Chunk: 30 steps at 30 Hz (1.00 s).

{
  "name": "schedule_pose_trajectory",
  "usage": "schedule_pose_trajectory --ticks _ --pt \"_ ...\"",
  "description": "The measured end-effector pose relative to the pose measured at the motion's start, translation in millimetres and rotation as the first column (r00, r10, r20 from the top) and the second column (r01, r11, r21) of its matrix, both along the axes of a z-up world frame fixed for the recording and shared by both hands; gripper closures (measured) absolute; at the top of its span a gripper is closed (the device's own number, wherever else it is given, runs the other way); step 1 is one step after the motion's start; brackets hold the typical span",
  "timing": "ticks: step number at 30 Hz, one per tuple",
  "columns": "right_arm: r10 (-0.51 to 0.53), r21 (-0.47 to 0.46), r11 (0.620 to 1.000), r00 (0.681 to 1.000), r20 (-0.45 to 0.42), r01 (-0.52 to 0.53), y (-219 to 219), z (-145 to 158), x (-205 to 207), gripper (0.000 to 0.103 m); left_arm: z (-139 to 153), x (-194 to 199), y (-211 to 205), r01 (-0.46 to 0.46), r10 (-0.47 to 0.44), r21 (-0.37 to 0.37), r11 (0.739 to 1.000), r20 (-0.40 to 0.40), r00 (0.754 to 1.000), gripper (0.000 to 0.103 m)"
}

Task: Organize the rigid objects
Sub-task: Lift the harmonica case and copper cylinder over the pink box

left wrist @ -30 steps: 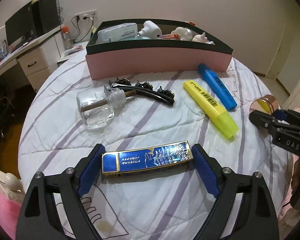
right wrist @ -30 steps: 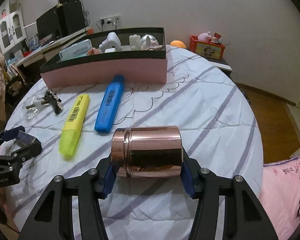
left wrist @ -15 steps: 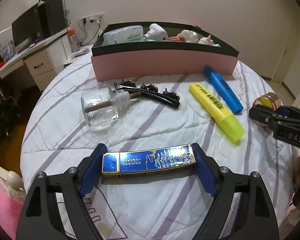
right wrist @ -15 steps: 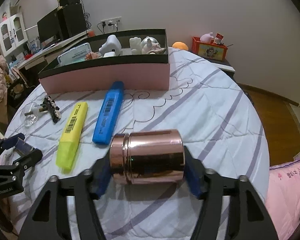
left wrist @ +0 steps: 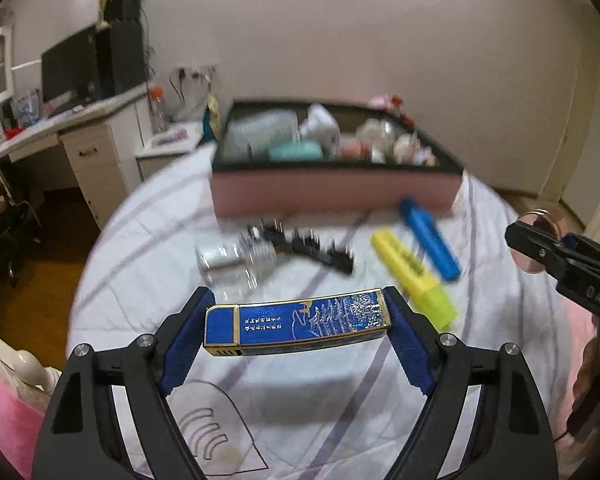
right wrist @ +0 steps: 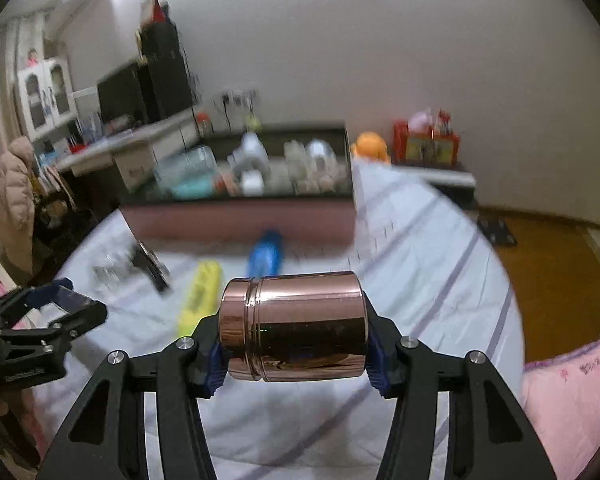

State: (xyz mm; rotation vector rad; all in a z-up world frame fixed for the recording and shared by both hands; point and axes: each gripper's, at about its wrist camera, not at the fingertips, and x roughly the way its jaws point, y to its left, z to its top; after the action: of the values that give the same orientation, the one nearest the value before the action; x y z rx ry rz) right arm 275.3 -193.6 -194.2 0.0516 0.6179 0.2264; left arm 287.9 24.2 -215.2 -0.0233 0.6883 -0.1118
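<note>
The left gripper is clamped end to end on a flat blue case with gold trim, its blue pads pressing the two short ends, and the case hangs level in the air above the white striped bedcover (a soft shadow lies on the cloth beneath it). The right gripper is clamped in the same way on a shiny copper-coloured canister, held on its side with the lidded end toward the left, also raised off the bed.

Beyond the blue case, lying on the bedcover, are a clear glass bottle on its side and, just beside it, a black toothed hair clip; whether they touch is lost in blur. To their right lie a yellow highlighter and a blue highlighter, side by side and angled alike.

Farther back sits a long pink box with a black rim, holding a teal case, a white bottle and several pale items too blurred to name. The blue highlighter's far end reaches nearly to the box's front wall.

At the right edge of the left wrist view, the right gripper shows with the canister's round end.
</note>
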Motion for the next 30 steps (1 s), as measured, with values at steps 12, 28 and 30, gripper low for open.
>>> schedule_pose_trajectory --ticks 12,28,30 --pt "0.064 -0.018 0.998 0.96 0.273 -0.061 41.6 86.9 -56.7 0.047 102.0 -57.5 -10.8 -0.023 0.017 0.015 1.0 0.317 0.948 0.018" --pt "0.054 -0.02 0.999 0.903 0.426 -0.05 55.1 139.5 -113.5 0.047 159.5 -109.8 -8.5 -0.043 0.031 0.016 0.999 0.461 0.887 0.018" --pt "0.055 -0.023 0.999 0.897 0.438 -0.049 56.8 143.4 -118.0 0.047 164.3 -115.2 -8.4 -0.052 0.036 0.02 0.998 0.48 0.877 0.018"
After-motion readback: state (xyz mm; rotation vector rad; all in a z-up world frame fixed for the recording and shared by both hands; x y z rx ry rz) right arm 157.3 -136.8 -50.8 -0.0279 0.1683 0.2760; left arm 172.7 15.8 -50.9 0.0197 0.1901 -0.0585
